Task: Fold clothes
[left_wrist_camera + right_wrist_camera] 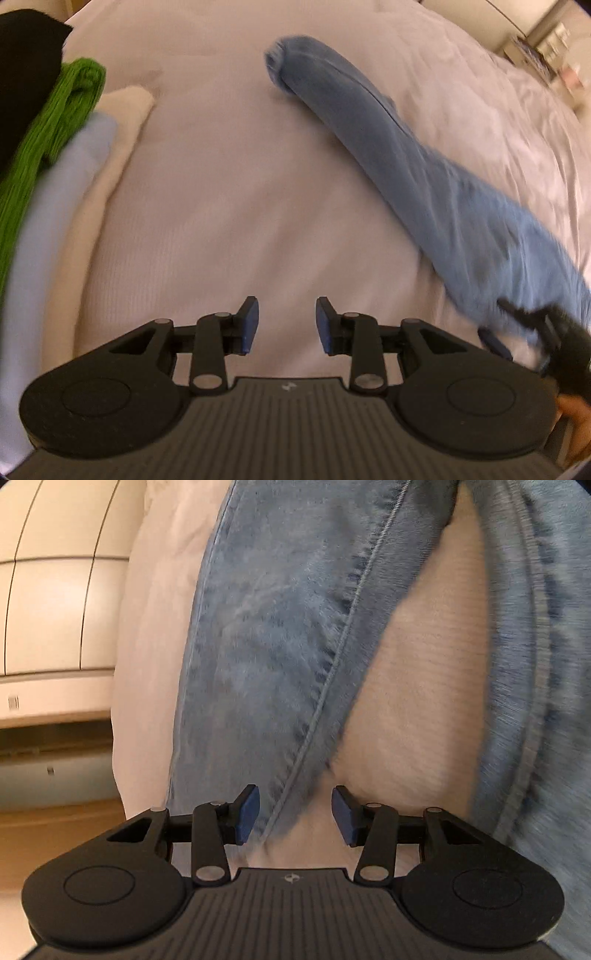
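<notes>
Your left gripper (287, 325) hangs with jaws open over the white bed (229, 206); your right gripper's (295, 814) jaws straddle the light-blue denim jeans' (273, 635) seam at frame bottom, not clamped.

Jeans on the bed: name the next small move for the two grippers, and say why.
Probably close the right gripper on the jeans. Its jaws stand open with the seamed denim edge running between the pads, not yet pinched. The left gripper is open over bare bedding, away from the jeans, so it likely has to reach across to the leg afterwards.
</notes>
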{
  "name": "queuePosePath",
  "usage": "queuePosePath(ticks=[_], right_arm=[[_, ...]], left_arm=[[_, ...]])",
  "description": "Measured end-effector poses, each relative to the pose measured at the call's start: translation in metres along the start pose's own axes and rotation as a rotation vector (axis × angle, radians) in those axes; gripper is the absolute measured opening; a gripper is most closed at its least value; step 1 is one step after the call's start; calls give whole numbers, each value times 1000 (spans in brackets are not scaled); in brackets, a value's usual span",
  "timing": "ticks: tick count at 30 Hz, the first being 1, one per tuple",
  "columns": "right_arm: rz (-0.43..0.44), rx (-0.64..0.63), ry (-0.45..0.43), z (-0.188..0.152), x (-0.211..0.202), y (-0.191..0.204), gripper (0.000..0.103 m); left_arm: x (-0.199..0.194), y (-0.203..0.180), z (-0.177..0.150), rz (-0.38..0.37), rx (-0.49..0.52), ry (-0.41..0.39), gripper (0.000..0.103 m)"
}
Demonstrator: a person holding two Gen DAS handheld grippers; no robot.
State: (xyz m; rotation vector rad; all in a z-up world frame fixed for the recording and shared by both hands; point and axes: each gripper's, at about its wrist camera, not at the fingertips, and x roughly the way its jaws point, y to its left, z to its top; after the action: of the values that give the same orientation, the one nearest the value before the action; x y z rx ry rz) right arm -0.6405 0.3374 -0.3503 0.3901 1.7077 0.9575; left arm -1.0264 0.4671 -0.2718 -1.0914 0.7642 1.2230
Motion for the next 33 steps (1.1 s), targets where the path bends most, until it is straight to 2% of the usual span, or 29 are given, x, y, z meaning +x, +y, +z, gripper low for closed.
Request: queuePosePath(ticks=[1, 2, 3, 5, 8, 9, 13, 14, 16, 19, 23, 25, 28, 29, 31, 33], right_arm=[[1, -11, -9, 1, 4, 2, 39], [2, -31, -13, 3, 6, 5, 25], [3, -50, -17, 5, 8, 8, 16], [87, -76, -52, 12, 0, 18, 7], [210, -109, -135, 26, -19, 43, 7], [227, -126, -161, 32, -24, 52, 7], [206, -164, -188, 54, -20, 74, 7], [200, -167, -188, 58, -18, 78, 7], [188, -173, -188, 65, -15, 84, 7], [179, -176, -193, 64, -21, 85, 7], [191, -228, -199, 62, -45, 95, 7], [194, -274, -191, 60, -58, 99, 7], [173, -357, -153, 56, -74, 109, 13], [158, -386, -135, 55, -77, 113, 16], [59, -453, -118, 49, -71, 124, 23], [-52, -513, -127, 41, -52, 133, 54]], left_arm=[[5, 4, 8, 2, -8, -7, 29], [9, 9, 15, 3, -14, -11, 29], [13, 12, 24, 2, -19, -17, 29], [18, 15, 40, 0, -13, -41, 29], [27, 12, 65, -11, 28, -92, 30], [31, 8, 73, -12, 58, -111, 31], [48, -14, 90, -8, 224, -177, 30], [48, -19, 92, -21, 253, -190, 29], [45, -28, 93, -83, 303, -219, 11], [17, -41, 96, -158, 383, -239, 9], [-55, -52, 107, -287, 459, -216, 8], [-86, -53, 129, -348, 417, -191, 8], [-133, -54, 162, -439, 353, -153, 9], [-139, -52, 177, -455, 293, -129, 14], [-108, -42, 216, -413, 85, -51, 20], [-73, -35, 232, -270, 26, -34, 19]])
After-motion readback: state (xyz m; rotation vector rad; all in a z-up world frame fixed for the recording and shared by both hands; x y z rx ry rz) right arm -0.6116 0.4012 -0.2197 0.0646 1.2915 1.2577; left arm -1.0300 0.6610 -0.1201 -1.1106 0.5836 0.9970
